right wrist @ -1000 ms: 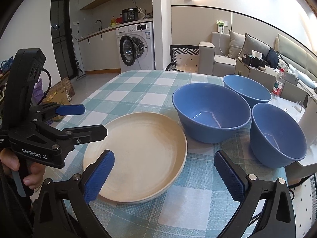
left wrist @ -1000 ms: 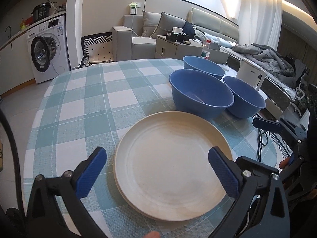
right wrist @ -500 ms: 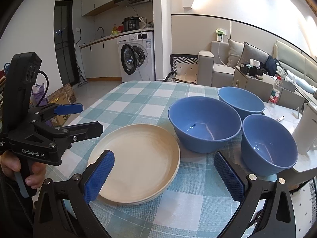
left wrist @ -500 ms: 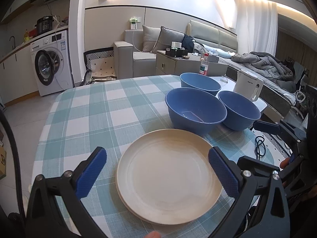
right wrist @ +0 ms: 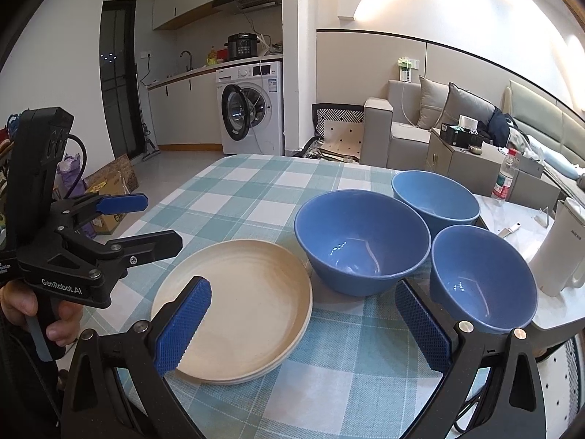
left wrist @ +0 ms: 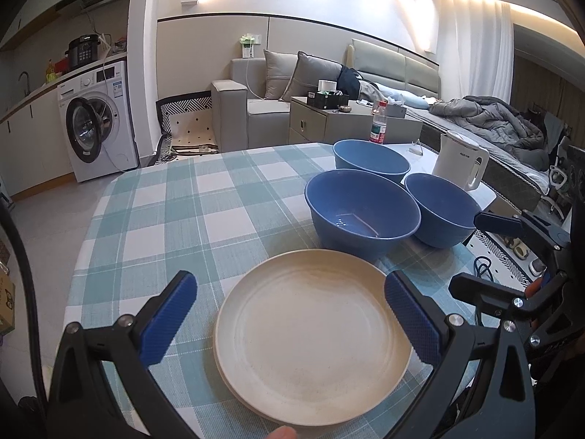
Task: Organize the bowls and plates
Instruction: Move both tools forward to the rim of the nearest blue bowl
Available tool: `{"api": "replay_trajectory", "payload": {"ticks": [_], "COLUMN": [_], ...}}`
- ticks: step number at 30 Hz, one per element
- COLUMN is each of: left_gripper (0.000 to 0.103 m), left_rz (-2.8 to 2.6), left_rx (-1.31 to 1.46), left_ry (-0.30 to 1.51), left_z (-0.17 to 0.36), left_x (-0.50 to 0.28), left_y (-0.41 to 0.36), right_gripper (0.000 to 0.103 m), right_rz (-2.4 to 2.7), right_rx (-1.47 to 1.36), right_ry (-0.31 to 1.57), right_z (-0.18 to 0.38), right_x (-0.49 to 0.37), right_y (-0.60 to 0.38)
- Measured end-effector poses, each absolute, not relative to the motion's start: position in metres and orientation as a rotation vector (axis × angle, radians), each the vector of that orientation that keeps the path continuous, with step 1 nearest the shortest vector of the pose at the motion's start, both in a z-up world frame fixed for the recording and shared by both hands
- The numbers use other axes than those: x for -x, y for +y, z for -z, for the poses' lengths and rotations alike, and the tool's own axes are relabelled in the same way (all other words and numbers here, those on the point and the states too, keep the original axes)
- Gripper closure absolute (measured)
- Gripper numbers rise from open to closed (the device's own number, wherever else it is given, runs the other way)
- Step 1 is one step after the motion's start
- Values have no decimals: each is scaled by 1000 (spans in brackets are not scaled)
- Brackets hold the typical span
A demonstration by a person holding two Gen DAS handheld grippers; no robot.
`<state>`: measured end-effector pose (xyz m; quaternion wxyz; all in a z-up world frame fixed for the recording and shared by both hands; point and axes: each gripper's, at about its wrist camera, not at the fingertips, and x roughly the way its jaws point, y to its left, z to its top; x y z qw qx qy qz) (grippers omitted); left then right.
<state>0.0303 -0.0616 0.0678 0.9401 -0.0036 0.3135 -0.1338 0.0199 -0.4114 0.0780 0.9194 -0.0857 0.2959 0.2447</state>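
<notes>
A stack of cream plates (left wrist: 310,333) (right wrist: 237,307) lies at the near edge of the checked table (left wrist: 175,216). Three blue bowls stand behind it: a big middle bowl (left wrist: 362,212) (right wrist: 362,241), a far bowl (left wrist: 371,159) (right wrist: 435,197) and a right bowl (left wrist: 442,214) (right wrist: 482,278). My left gripper (left wrist: 290,311) is open and empty, raised above the near side of the plates. My right gripper (right wrist: 301,322) is open and empty, above the table between the plates and the right bowl. Each gripper shows in the other's view: the right (left wrist: 512,256), the left (right wrist: 120,219).
A white kettle (left wrist: 459,164) (right wrist: 555,252) stands on a white surface right of the bowls, with a water bottle (right wrist: 504,177) behind. A black cable (left wrist: 482,269) hangs off the table's right edge. A washing machine (left wrist: 95,124) and sofa (left wrist: 278,95) stand beyond the table.
Both grippers have pulled back and risen from the table, so the plates and bowls look smaller and lower. Both stay open and empty. The dishes have not moved.
</notes>
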Motion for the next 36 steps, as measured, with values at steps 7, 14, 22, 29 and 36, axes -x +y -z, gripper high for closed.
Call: {"api": "replay_trajectory", "payload": {"ticks": [7, 14, 22, 29, 36], "left_gripper": [0, 0, 0, 0, 0], "left_rz": [275, 284, 273, 263, 255], "left_rx": [9, 21, 40, 40, 42], "left_ry": [640, 641, 670, 693, 701], "left_z": [-75, -81, -77, -73, -73], "left_x": [-40, -55, -77, -92, -107], "left_y": [-69, -76, -77, -77, -79], "right_gripper": [1, 1, 1, 1, 1], "right_rz": [-490, -467, -438, -445, -484], "right_rx": [162, 131, 76, 35, 10], "right_ry": [601, 592, 628, 645, 632], "right_z": [-89, -100, -93, -83, -87], "right_x": [-30, -41, -60, -74, -90], "right_y": [-421, -438, -451, -451, -450]}}
